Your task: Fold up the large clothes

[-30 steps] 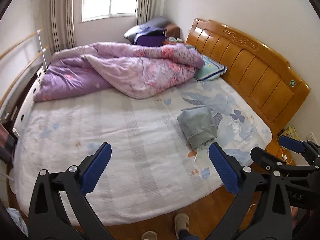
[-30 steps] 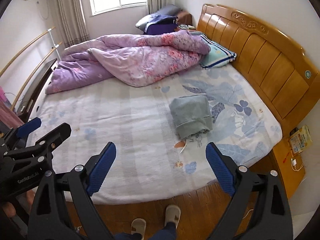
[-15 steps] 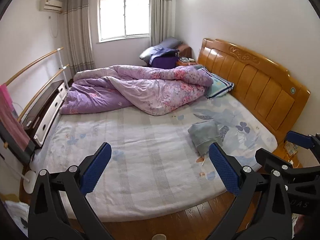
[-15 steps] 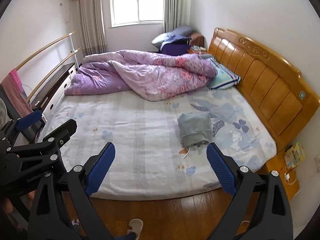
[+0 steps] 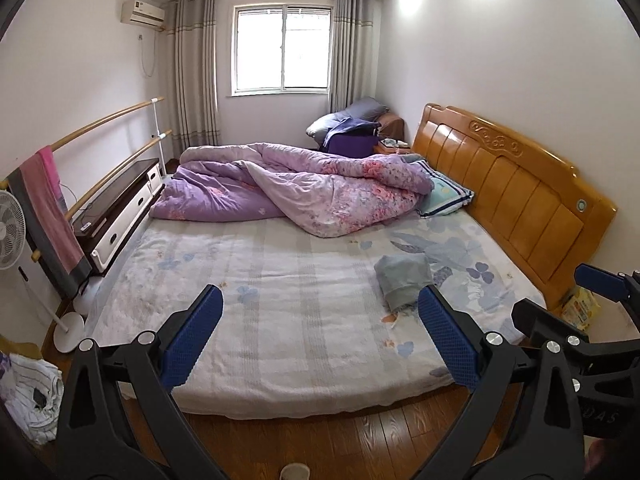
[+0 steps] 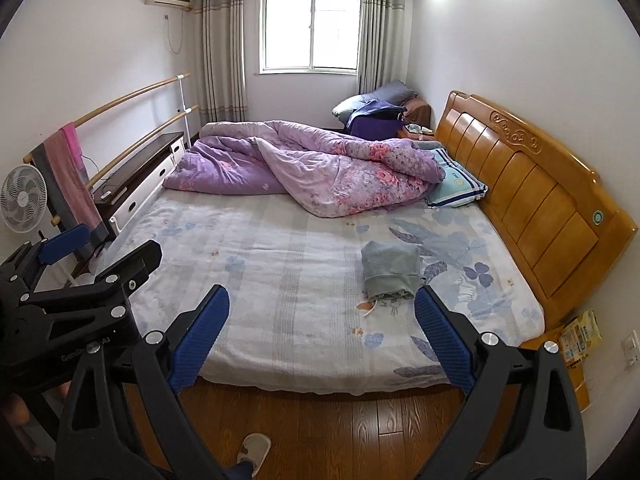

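Between garments, by the look of it: grey folded garment lying finished on the bed sheet, on the headboard side, well short of the purple quilt heaped at the far side. Left gripper and right gripper both spread wide and carrying nothing, held side by side above the wooden floor just off the near mattress edge. Next move likely calls for fetching another large piece, perhaps from the crumpled white cloth on the floor at the left, and spreading it flat on the bare sheet. Compared with a second ago, pulled back and tilted up: garment now farther and smaller, window and ceiling now showing, slippered feet mostly out of view.
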